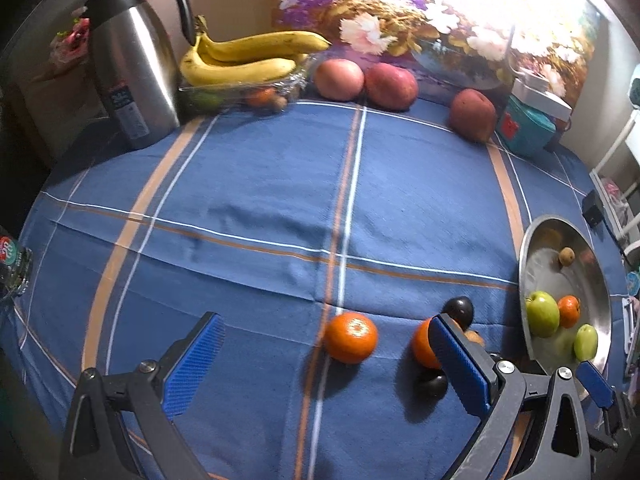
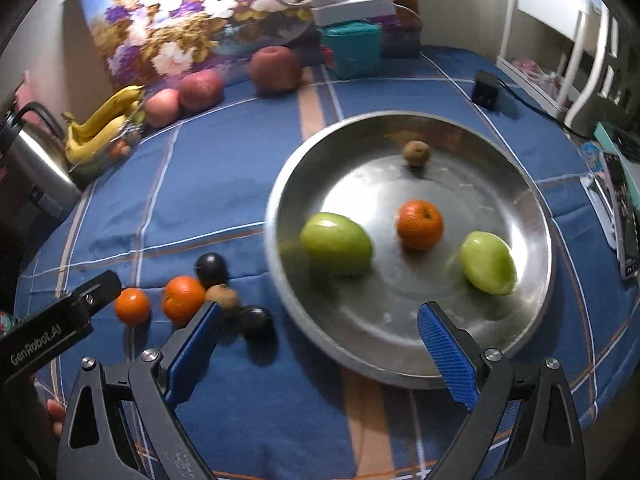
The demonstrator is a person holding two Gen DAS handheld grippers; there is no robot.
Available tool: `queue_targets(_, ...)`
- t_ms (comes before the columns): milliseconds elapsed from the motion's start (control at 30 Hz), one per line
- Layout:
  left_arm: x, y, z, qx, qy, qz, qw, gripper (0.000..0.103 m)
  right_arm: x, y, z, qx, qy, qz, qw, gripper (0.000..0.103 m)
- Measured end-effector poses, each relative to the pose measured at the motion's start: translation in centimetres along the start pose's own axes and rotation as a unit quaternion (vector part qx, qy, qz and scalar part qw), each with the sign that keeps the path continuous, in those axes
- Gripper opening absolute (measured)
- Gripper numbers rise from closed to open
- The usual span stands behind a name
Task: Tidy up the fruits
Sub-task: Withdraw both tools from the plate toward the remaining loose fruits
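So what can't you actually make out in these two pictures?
- Glass dish under the bananas, left wrist view: the bananas cover its contents; only green and orange bits show.
- Second orange, left wrist view: half hidden behind the left gripper's blue finger.
- Bottle, left wrist view: cut off by the left edge.
- Booklet, right wrist view: print too small and blurred.
- Brown fruit beside the oranges, right wrist view: partly behind the right gripper's finger.

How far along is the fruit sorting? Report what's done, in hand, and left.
Done: the metal dish holds two green fruits, an orange and a small brown fruit. In hand: nothing; both tongs, left and right, are open and empty. Left: two oranges, two dark fruits and a brown one on the cloth.
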State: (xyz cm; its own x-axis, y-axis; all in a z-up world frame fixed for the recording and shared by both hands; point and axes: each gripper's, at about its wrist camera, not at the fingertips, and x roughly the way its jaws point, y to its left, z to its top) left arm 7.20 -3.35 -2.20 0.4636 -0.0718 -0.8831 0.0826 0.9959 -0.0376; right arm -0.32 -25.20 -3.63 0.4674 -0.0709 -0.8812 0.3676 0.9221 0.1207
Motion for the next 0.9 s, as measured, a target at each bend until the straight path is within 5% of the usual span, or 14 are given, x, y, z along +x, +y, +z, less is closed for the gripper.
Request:
queue_targets(300,-0.3,3.0,0.6,-0.032,-0.011,-0.006,0.9994,0.103,-1.1,3.3,0.1,-0.029,-0.030,0.019,0.999,0.097)
queue_targets(900,-0.8,6.5,1.6,-0.087,-0.021,-0.015,0.9959,0.103,-0.5,8.5,0.6,-0.068,-0.016,0.056,0.996,0.097)
